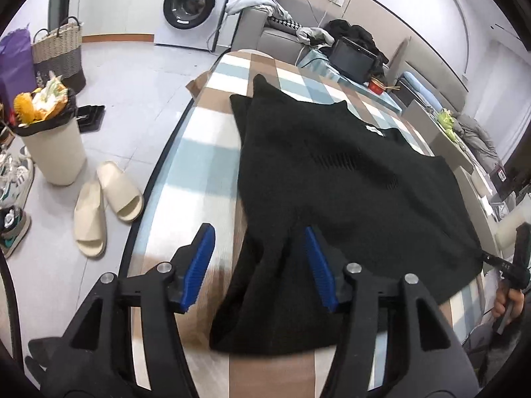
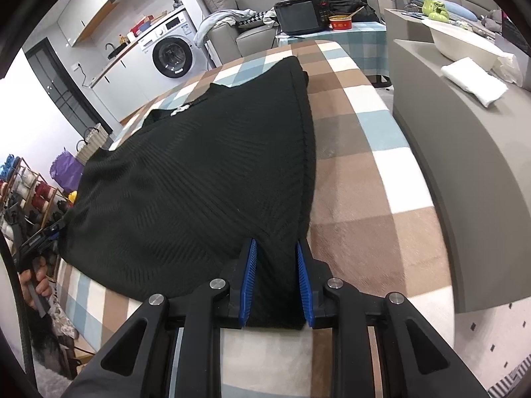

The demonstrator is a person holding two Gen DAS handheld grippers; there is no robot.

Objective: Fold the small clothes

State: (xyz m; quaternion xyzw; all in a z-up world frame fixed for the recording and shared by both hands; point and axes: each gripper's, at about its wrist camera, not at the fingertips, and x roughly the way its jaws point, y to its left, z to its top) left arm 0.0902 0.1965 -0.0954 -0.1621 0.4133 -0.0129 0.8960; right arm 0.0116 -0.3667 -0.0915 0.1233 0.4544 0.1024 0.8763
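Two grippers are seen low at the near edge: the left gripper (image 1: 259,262) is spread open with loose cloth between its blue pads, and the right gripper (image 2: 276,277) is clamped on a corner of the black knit garment (image 2: 199,179). The ribbed garment is laid flat on a soft checked blanket (image 2: 358,179) of brown, blue and white squares. Farther off, a round-doored washing machine (image 1: 194,3) and a grey sofa (image 2: 232,30) are seen.

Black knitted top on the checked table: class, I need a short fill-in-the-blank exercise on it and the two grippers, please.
1. The black top lies on a ____ cloth of brown, blue and white.
2. The right gripper pinches the top's ____ corner.
3. The left gripper stands ____, with a fold of the top between its fingers.
4. Beside the table, a pair of cream ____ rests on the floor.

Missing words: checked; near; open; slippers
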